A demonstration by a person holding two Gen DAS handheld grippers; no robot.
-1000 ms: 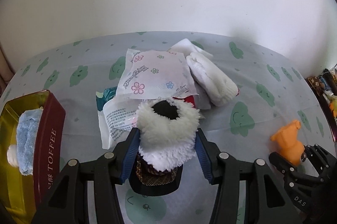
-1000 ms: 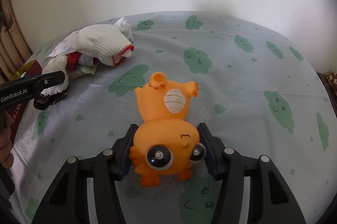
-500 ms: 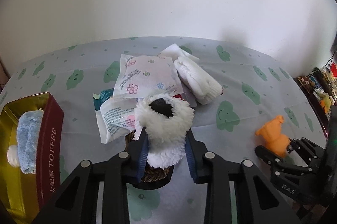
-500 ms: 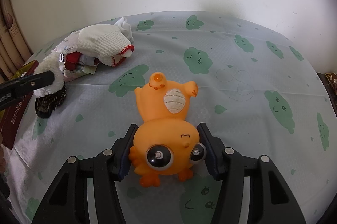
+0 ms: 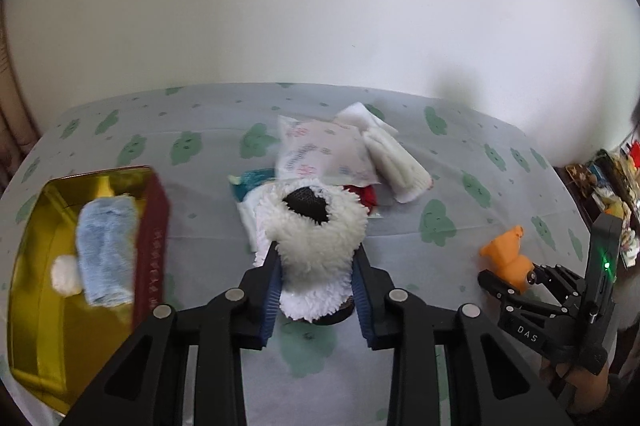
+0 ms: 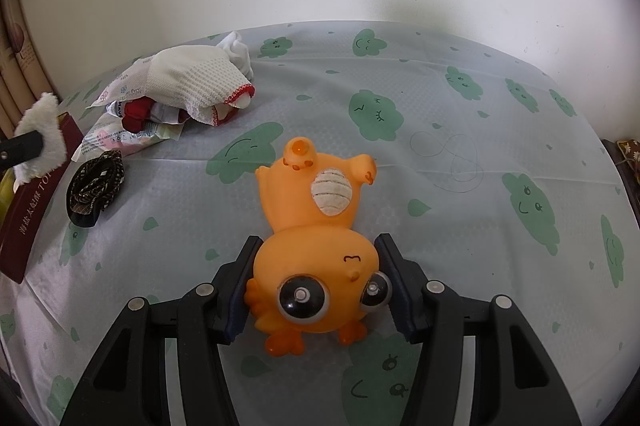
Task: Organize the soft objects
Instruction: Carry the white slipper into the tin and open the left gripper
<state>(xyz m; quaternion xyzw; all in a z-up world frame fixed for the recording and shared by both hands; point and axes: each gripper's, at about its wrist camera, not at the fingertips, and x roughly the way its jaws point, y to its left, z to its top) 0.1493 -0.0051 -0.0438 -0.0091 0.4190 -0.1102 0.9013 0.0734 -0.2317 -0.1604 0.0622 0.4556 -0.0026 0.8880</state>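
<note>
Left gripper (image 5: 316,290): matte black arms spreading in a fan from six o'clock, open triangular cut-outs in each, four round silver screws in a row across the joints. Its fingers (image 5: 269,290) carry ribbed blue pads on the inner faces. Right gripper (image 6: 316,284): same build, black linkages, four silver screws, dark blue pads on the fingers (image 6: 239,290). Over at four o'clock in the left view that right gripper (image 5: 516,278) shows side-on: black body, white "DAS" lettering, a small green light glowing on its upright handle, bare skin of the hand (image 5: 570,376) beneath.
</note>
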